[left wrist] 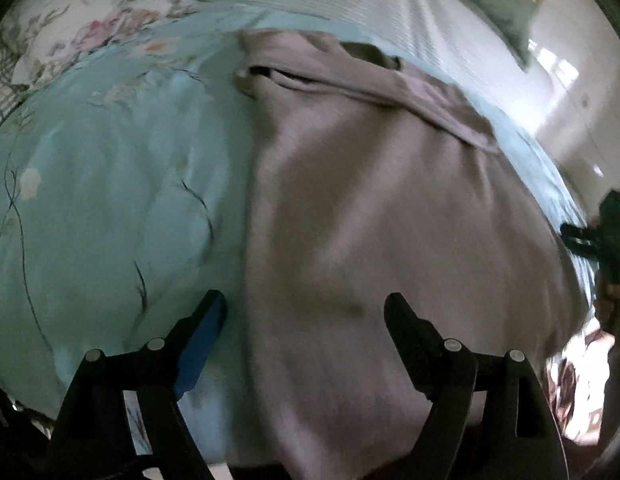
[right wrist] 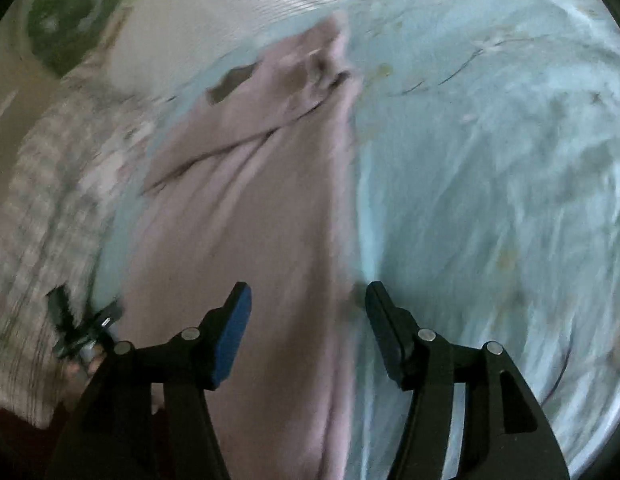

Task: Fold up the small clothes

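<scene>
1. Currently the mauve garment (left wrist: 370, 208) lies spread on the pale blue floral quilt (left wrist: 102, 200), its long axis running from the near edge of the bed away to the far end, where a sleeve or folded band crosses it at a slant.

2. Left gripper (left wrist: 306, 308): jaws wide apart, nothing between them. In the left wrist view the garment's left long edge runs up just inside the left finger, so this gripper straddles that edge at the near end; one finger is over quilt, the other over cloth.

3. Right gripper (right wrist: 308, 300): jaws likewise wide, holding nothing. In the right wrist view the garment's right long edge passes between the fingers, closer to the right one, with bare quilt (right wrist: 490, 200) beyond.

4. Judgement: each gripper is nearest its own side's near corner; neither clearly leads. The coming move turns on the fact that the cloth extends straight ahead of both grippers, so a pinch at the two near corners would allow a fold carried away toward the far end.

5. Whether the fingertips touch the fabric cannot be told; both views are motion-blurred.

6. Each gripper shows at the edge of the other's view, well apart across the garment's width.
</scene>
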Motion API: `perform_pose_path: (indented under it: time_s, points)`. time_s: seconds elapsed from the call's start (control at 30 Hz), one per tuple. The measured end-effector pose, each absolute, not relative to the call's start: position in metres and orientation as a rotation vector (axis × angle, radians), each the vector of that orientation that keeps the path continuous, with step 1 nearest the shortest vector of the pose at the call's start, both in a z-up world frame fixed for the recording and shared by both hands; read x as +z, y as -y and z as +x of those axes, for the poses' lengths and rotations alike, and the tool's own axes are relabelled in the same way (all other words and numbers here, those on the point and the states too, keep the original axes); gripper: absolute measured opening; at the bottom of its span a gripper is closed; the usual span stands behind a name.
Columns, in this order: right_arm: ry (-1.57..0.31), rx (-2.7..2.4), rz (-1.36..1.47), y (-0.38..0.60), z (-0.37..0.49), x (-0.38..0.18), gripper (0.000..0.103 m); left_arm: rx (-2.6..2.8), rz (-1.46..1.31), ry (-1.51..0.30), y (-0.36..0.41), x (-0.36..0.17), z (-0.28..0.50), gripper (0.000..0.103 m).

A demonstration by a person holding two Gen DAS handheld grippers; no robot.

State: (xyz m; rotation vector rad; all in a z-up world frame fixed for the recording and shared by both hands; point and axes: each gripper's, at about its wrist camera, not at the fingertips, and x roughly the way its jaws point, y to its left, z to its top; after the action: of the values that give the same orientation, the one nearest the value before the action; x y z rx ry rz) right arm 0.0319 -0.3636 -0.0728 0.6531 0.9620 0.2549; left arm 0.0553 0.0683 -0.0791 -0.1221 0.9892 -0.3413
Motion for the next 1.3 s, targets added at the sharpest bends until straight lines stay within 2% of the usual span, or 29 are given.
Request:
perform_pose_path:
  time_s: [0.2, 0.3, 0.37, 0.47, 0.53, 0.6, 0.63, 0.67, 0.8, 1.0, 1.3]
  points:
    - [-1.010, 0.467, 0.591, 0.338, -0.012, -0.073, 0.061, -0.526, -0.213, -1.031, -0.071, -0.087, 0.002, 0.081]
    - [-0.983, 0.499, 0.642, 0.344, -0.024, -0.076, 0.060, -0.565, -0.262, -1.100, -0.073, -0.104, -0.014, 0.072]
    - [-0.966, 0.505, 0.672, 0.346, -0.026, -0.080, 0.056, -0.572, -0.271, -1.125, -0.072, -0.112, -0.020, 0.063]
    - [-0.957, 0.502, 0.686, 0.345, -0.026, -0.084, 0.044, -0.575, -0.296, -1.125, -0.077, -0.114, -0.018, 0.050]
    - [-0.965, 0.496, 0.676, 0.342, -0.028, -0.086, 0.029, -0.575, -0.316, -1.127, -0.082, -0.115, -0.017, 0.041]
    - [-0.975, 0.491, 0.659, 0.340, -0.031, -0.087, 0.018, -0.566, -0.316, -1.125, -0.081, -0.117, -0.014, 0.026]
    - [-0.977, 0.484, 0.652, 0.341, -0.033, -0.086, 0.014, -0.561, -0.309, -1.124, -0.082, -0.117, -0.014, 0.010]
    - [-0.975, 0.480, 0.654, 0.342, -0.034, -0.086, 0.012, -0.553, -0.296, -1.118, -0.083, -0.116, -0.015, 0.003]
    - [-0.907, 0.490, 0.713, 0.349, -0.039, -0.076, 0.008, -0.570, -0.280, -1.054, -0.081, -0.099, -0.023, 0.004]
    - [-0.762, 0.522, 0.778, 0.349, -0.027, -0.046, 0.007, -0.598, -0.369, -0.907, -0.095, -0.050, -0.021, 0.004]
    - [-0.583, 0.441, 0.834, 0.377, 0.032, -0.003, 0.007, -0.533, -0.380, -0.648, -0.104, 0.028, 0.038, 0.003]
